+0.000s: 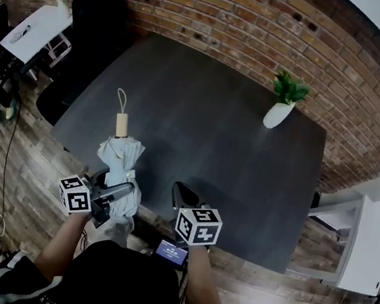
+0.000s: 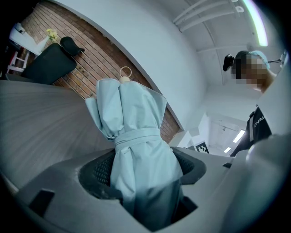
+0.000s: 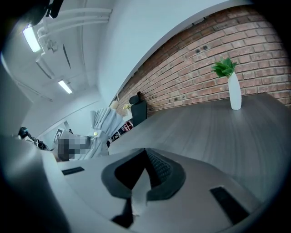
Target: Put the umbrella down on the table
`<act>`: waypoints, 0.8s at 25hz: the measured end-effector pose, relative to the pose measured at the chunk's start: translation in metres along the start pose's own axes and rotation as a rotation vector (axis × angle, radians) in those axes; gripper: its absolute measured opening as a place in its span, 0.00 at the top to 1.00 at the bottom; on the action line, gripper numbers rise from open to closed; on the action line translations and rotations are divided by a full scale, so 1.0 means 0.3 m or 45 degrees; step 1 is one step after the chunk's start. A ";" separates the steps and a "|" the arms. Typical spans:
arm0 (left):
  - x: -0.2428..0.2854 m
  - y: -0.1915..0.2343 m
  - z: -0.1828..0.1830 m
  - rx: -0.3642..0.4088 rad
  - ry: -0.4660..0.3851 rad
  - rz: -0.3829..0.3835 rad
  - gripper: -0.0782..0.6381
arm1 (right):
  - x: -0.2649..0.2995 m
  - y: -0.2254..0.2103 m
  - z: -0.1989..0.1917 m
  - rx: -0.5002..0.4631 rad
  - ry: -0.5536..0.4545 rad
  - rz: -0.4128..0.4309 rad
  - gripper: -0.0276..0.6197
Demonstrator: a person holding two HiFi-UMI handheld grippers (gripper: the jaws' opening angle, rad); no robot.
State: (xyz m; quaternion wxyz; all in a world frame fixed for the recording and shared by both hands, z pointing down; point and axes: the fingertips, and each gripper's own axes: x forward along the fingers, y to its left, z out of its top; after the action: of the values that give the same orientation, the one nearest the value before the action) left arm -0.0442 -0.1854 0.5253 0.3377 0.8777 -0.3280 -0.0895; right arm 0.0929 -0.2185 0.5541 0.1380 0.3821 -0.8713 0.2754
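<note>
A folded pale blue umbrella (image 1: 121,164) with a wooden handle and cord loop points away from me over the near left edge of the dark grey table (image 1: 208,129). My left gripper (image 1: 119,190) is shut on its lower part. In the left gripper view the umbrella (image 2: 136,136) fills the gap between the dark pads (image 2: 97,170), its strap tied round it, with the table (image 2: 36,118) beyond. My right gripper (image 1: 183,196) hovers beside it at the table's near edge, shut with nothing held. In the right gripper view the gripper (image 3: 146,170) faces the table (image 3: 218,132), and the umbrella (image 3: 105,124) shows at left.
A white vase with a green plant (image 1: 278,112) stands at the table's far right, also in the right gripper view as the vase (image 3: 234,93). A brick wall runs behind. A black chair (image 1: 99,8) and white desk (image 1: 37,30) sit far left, a white shelf (image 1: 370,245) at right.
</note>
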 end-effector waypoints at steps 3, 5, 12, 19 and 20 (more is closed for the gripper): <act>0.034 0.064 0.044 0.010 0.032 -0.032 0.42 | 0.045 -0.018 0.037 0.016 -0.007 -0.037 0.95; 0.057 0.110 0.072 0.024 0.058 -0.064 0.42 | 0.081 -0.028 0.063 0.025 -0.013 -0.062 0.95; 0.135 0.254 0.205 0.044 0.146 -0.169 0.42 | 0.239 -0.062 0.166 0.058 -0.039 -0.165 0.95; 0.168 0.383 0.292 0.047 0.227 -0.278 0.42 | 0.374 -0.040 0.245 0.084 -0.090 -0.250 0.95; 0.168 0.393 0.297 0.049 0.240 -0.292 0.42 | 0.386 -0.035 0.247 0.091 -0.098 -0.260 0.95</act>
State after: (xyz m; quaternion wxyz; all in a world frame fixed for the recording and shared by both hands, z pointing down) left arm -0.0999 -0.3308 0.5380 0.3378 0.9202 -0.1943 -0.0386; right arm 0.0208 -0.3361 0.5502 0.1182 0.4838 -0.8220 0.2762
